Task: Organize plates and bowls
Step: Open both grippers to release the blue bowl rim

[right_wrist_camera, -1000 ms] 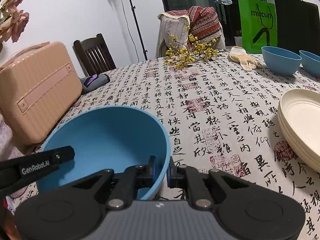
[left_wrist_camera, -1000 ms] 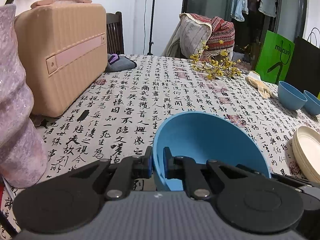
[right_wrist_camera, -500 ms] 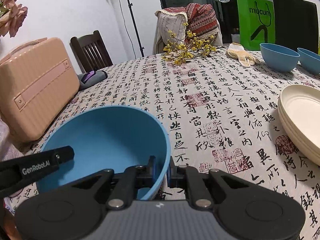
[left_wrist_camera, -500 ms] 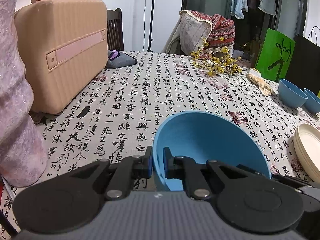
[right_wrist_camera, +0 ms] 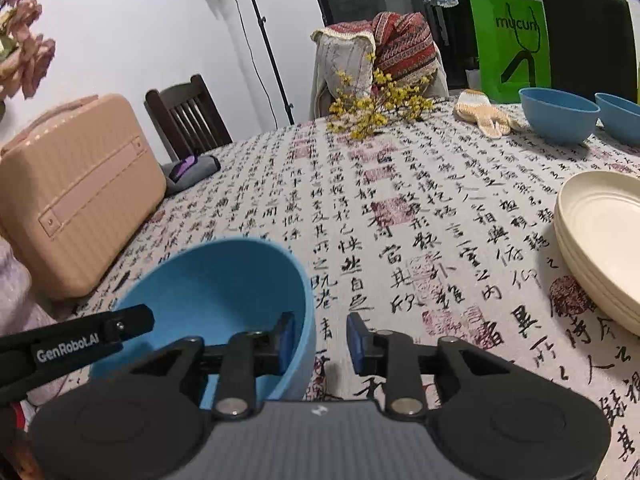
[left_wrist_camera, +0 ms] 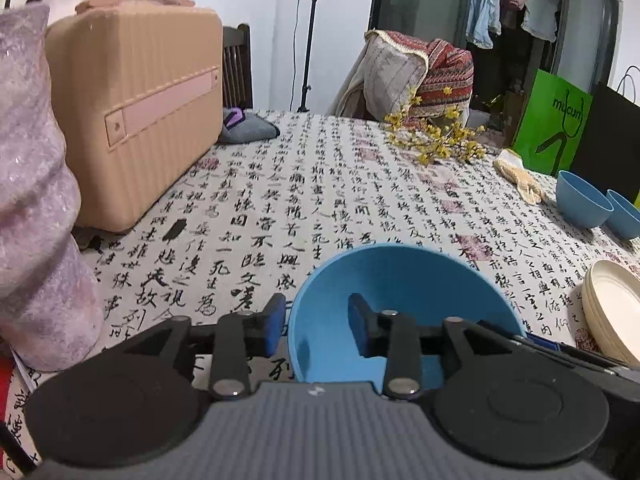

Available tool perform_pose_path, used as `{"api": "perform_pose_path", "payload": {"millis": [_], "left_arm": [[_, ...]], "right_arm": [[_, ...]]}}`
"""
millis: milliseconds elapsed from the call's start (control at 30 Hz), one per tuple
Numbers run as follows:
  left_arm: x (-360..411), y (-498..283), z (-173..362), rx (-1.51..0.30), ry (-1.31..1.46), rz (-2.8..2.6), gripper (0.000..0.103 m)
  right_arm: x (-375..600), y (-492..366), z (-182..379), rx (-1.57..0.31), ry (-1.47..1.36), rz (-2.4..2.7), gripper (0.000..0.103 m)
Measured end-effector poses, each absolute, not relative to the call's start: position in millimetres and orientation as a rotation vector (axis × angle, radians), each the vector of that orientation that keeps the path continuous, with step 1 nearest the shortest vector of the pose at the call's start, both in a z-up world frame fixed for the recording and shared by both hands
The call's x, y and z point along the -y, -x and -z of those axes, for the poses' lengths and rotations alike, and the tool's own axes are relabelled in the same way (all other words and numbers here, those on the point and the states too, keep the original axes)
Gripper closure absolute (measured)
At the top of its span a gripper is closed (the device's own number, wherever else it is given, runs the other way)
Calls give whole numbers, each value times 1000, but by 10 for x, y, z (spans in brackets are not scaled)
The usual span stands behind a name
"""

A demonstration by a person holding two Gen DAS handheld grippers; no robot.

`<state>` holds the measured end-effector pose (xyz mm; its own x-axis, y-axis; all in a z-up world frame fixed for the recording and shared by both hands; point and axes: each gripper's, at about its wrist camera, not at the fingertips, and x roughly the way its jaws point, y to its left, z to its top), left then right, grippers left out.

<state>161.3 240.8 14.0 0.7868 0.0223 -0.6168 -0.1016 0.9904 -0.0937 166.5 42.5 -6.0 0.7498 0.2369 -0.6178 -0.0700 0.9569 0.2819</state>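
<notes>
On the table, both grippers have just parted, straddling the blue bowl's rim.

"mucun" in dark lettering on the green paper bag behind the table's far edge, also legible in the left wrist view. "GenRobot.AI" in white on the black arm of the left gripper. Tablecloth printed all over with black Chinese calligraphy columns plus red seal stamps; individual characters not transcribed.
</notes>
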Motion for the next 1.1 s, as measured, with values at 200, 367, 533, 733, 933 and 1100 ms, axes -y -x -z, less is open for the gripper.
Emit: {"api": "perform_pose_path", "payload": {"millis": [200, 367, 533, 733, 933, 1100], "left_arm": [[-2343, -1537, -226, -620, 100, -74, 40], [-2327, -1488, -297, -588, 88, -83, 29], [-2263, -1444, -355, -564, 68, -89, 17], [-2211, -1421, -400, -541, 73, -95, 0], [-2123, -1431, -428, -536, 71, -84, 0], [-2053, -1403, -463, -521, 76, -75, 0]], "right_arm": [[-297, -1645, 20, -686, -269, -173, 64], [-193, -1630, 6, -669, -283, -183, 52], [-81, -1606, -14, -645, -289, -178, 37], [29, -1593, -32, -630, -290, -171, 19], [169, -1561, -57, -617, -297, -159, 4], [263, -1535, -97, -589, -296, -153, 2]]}}
